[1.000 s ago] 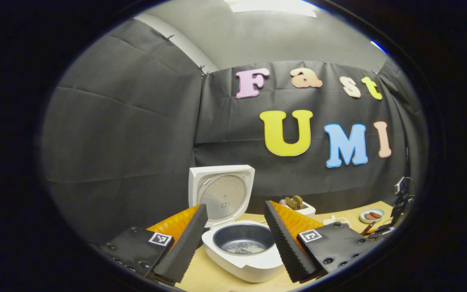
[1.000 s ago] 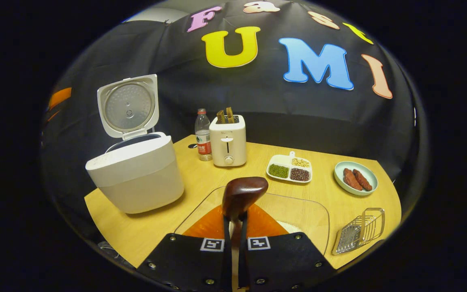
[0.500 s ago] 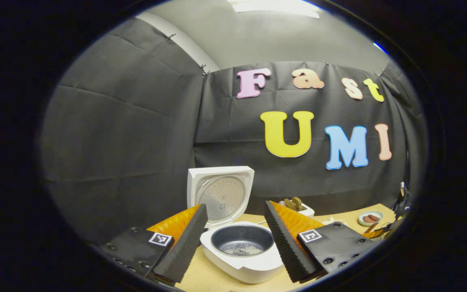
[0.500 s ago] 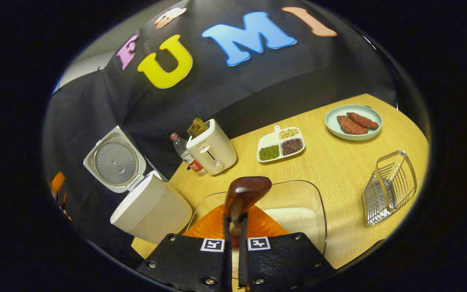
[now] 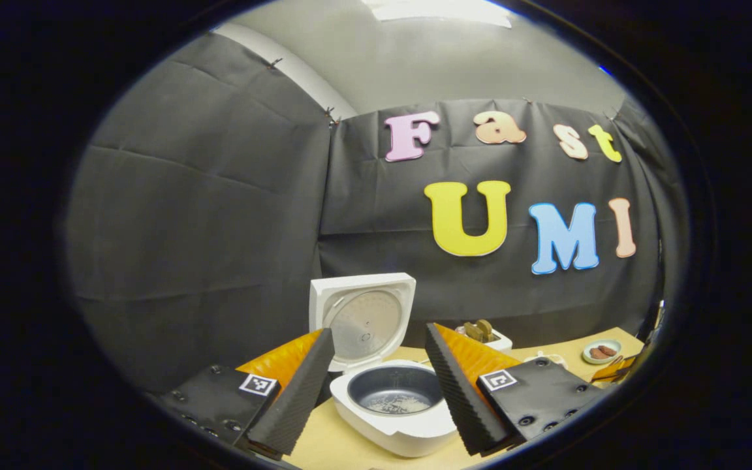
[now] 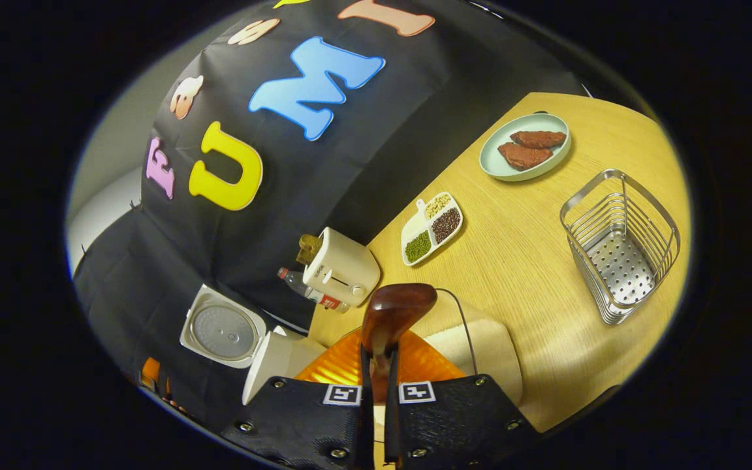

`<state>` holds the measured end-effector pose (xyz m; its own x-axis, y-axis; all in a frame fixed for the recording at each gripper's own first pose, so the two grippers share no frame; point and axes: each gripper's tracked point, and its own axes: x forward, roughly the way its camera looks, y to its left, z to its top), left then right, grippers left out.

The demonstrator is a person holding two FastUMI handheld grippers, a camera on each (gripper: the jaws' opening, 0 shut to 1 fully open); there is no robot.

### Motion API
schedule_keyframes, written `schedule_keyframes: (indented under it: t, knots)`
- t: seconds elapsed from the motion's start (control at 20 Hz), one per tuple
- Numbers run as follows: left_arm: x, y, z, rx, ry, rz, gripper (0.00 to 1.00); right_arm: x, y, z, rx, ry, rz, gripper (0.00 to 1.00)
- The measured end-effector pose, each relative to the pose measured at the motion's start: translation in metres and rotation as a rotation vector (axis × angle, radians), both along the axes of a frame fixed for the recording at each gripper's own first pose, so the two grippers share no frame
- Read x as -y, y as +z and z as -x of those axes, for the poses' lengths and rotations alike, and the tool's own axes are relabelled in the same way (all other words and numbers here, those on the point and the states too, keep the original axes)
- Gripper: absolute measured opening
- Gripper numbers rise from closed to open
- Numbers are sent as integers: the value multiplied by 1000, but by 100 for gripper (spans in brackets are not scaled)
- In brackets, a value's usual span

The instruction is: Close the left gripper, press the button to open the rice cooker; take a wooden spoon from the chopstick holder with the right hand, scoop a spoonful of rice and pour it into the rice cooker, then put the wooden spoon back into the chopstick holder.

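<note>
wooden spoon (image 6: 394, 313) in right gripper (image 6: 377, 365); rice cooker (image 5: 394, 405) open

White rice cooker (image 5: 394, 418) lid up, rice grains inside; dark wooden spoon (image 6: 394, 312) gripped; empty wire chopstick holder (image 6: 621, 245) upright.

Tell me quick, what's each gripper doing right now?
Left gripper: open, holding nothing.
Right gripper: shut on the wooden spoon.

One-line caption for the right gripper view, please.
Right gripper shut on the wooden spoon, tilted over the rice container, wire holder ahead on the table.
</note>
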<state>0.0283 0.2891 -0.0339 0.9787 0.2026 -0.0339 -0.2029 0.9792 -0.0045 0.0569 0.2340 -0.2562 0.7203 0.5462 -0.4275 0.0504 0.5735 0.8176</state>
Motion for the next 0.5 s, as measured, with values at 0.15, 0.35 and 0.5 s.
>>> schedule_keyframes:
  t: [0.15,0.35,0.5]
  knots:
    - [5,-2,0,-2,-13,1,95,5,18,-7,-5,-52,-116,6]
    - [2,-5,2,-2,-20,5,97,-5,46,-15,-6,-68,-237,6]
    - [-4,-13,2,-11,-17,9,97,-24,69,-19,18,-38,-256,6]
